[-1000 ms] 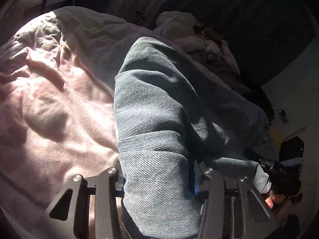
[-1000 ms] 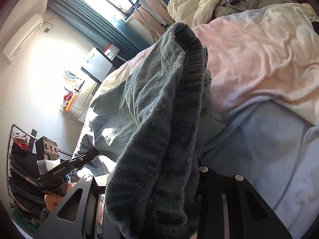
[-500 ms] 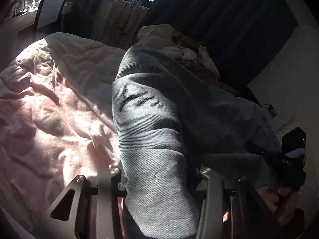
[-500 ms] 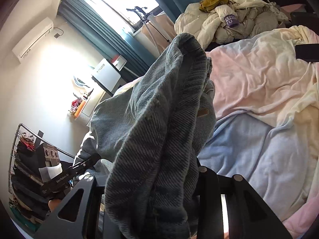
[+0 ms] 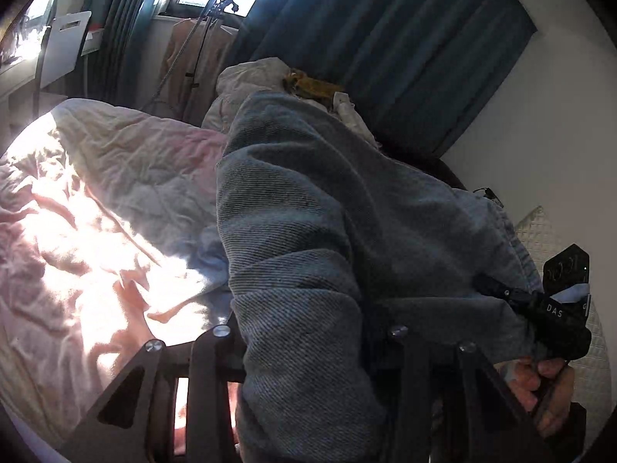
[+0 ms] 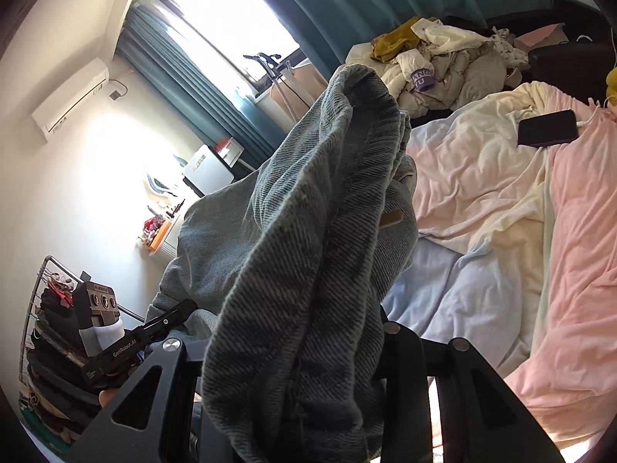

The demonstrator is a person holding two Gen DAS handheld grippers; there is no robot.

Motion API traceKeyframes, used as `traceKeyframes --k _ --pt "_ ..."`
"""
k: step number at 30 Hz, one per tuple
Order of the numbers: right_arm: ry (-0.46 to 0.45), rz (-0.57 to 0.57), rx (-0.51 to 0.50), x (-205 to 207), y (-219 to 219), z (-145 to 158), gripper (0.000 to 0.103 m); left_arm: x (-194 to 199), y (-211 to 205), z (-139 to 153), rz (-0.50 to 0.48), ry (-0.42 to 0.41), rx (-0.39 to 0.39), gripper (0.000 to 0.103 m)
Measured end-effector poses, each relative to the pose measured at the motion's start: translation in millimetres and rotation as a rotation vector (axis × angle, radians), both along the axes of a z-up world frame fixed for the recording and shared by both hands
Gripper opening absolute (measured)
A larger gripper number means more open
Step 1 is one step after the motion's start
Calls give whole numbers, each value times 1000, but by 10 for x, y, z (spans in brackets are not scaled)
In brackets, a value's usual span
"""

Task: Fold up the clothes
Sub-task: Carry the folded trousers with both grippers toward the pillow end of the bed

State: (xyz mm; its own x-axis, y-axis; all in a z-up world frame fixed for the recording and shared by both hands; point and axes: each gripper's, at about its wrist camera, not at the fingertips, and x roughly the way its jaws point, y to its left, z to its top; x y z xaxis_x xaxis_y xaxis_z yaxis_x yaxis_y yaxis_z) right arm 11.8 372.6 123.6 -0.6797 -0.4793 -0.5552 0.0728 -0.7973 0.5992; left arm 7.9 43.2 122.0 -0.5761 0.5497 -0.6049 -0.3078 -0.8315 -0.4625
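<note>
A grey-blue ribbed knit garment [image 5: 308, 231] hangs between my two grippers above the bed. My left gripper [image 5: 304, 332] is shut on one bunched end of it; the cloth fills the gap between the fingers and drapes over them. In the right wrist view the same garment [image 6: 308, 231] rises in thick folds out of my right gripper [image 6: 293, 332], which is shut on its other end. Each view shows the other gripper at its edge: the right gripper [image 5: 555, 308] with a hand beneath it, and the left gripper [image 6: 127, 343]. The fingertips are hidden by cloth.
The bed carries a rumpled pink, cream and pale blue sheet [image 6: 501, 193]. A dark phone [image 6: 547, 127] on a cable lies on it. A heap of clothes [image 6: 435, 58] sits at the far end by teal curtains [image 5: 385, 38]. A clothes rack [image 6: 50, 328] stands at left.
Both grippers have risen with the garment, lifting it higher off the bed. More of the window, curtains and far clothes heap shows now. Both grips stay the same.
</note>
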Motion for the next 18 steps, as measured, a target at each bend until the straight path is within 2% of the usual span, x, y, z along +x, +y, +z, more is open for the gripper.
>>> traceKeyframes --k 3,8,14,18 --pt "20 -33 18 111 255 133 29 56 204 55 -42 5 21 41" --pt "48 -116 40 531 769 445 29 -203 801 132 -129 25 42 41" --pt "59 -248 68 1002 1495 612 29 -340 1741 61 -258 -1 71 41" --pt "50 -343 82 1310 2010 620 29 -360 2426 -30 -364 -20 77 41"
